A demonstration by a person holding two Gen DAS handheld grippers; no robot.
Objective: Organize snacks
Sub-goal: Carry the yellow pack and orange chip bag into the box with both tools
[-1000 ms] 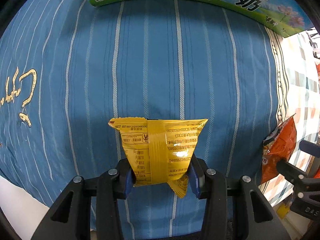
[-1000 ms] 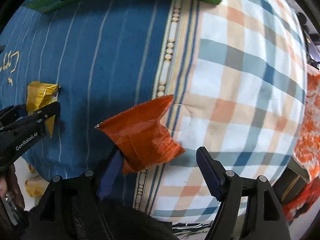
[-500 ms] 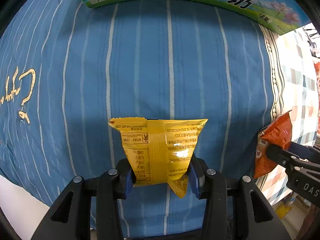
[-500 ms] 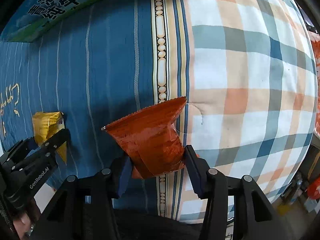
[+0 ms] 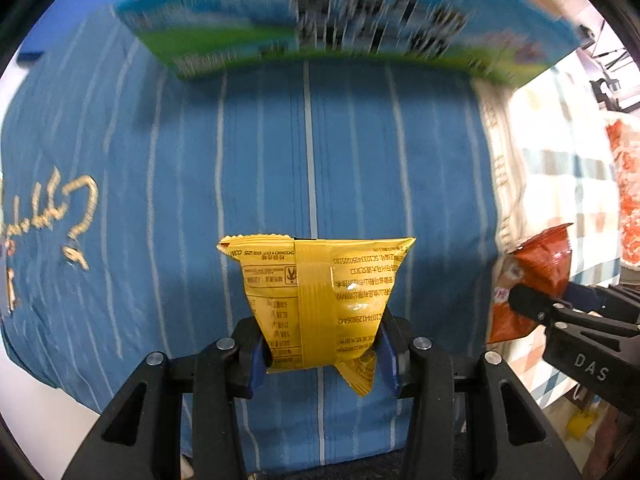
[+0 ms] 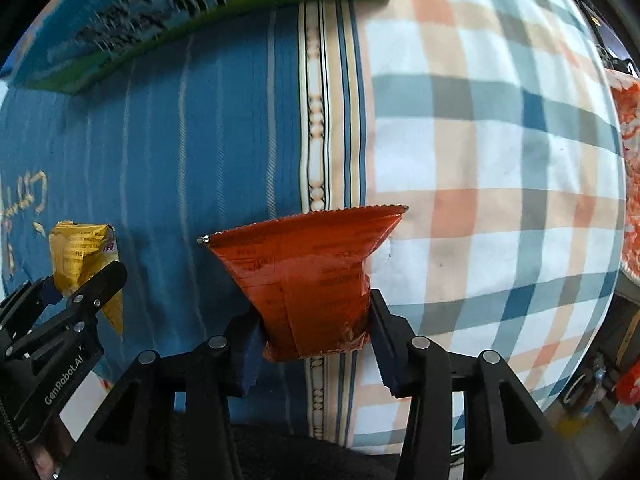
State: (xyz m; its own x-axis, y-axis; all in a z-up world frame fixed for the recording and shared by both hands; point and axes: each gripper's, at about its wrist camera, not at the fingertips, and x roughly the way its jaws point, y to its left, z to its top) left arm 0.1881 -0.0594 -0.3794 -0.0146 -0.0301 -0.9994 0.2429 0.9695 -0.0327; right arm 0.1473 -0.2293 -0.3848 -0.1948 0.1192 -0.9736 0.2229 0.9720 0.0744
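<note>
Two handheld grippers point down over a cloth-covered surface, each holding one snack packet clear of the fabric. The left gripper has its jaws clamped tight on the lower part of a yellow packet, whose crimped top edge fans out wider than the jaws. The right gripper has just been closing its jaws, and they now press on both sides of an orange-red packet, also flaring wide at its far edge. The two packets hang side by side, near each other but apart, yellow on the left and orange-red on the right.

Below them lie two cloths: a blue striped cloth with gold embroidered script near its left edge, and to the right a plaid cloth in white, orange and blue-grey, joined along a patterned border band. The cloth between the packets and the far side is bare. At the far edge stands one green and blue carton with blurred black lettering. A red-and-white patterned item, unclear, shows at the far right.
</note>
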